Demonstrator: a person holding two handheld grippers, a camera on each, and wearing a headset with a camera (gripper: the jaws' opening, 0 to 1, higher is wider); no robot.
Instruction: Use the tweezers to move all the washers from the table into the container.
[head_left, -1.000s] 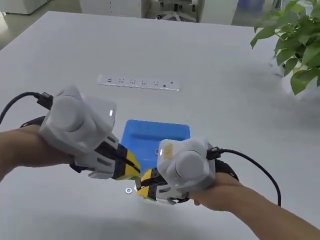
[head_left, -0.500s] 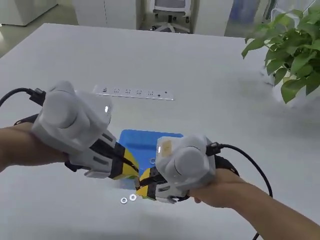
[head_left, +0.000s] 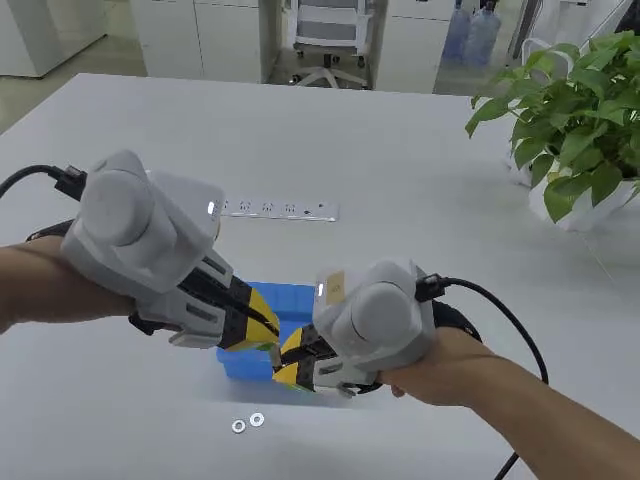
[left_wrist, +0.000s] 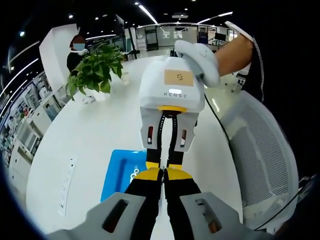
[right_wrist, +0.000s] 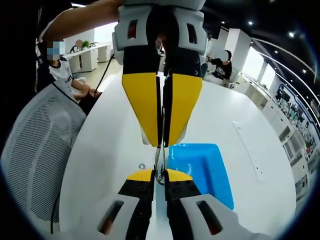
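The blue container lies on the white table, half hidden under both grippers. Two small washers rest on the table just in front of it. My left gripper and right gripper meet tip to tip above the container's near edge. In the right gripper view the thin metal tweezers run from between the left gripper's yellow fingers down into my right gripper; both are shut on them. One washer lies beside the container. The left gripper points over the container, which holds washers.
A white power strip lies on the table beyond the container. A potted plant stands at the far right edge. An office chair is behind the table, and a mesh chair stands at the near side.
The headset view has tilted up. Both grippers, tips still together, have moved away from the loose washers and now sit over the container's near edge.
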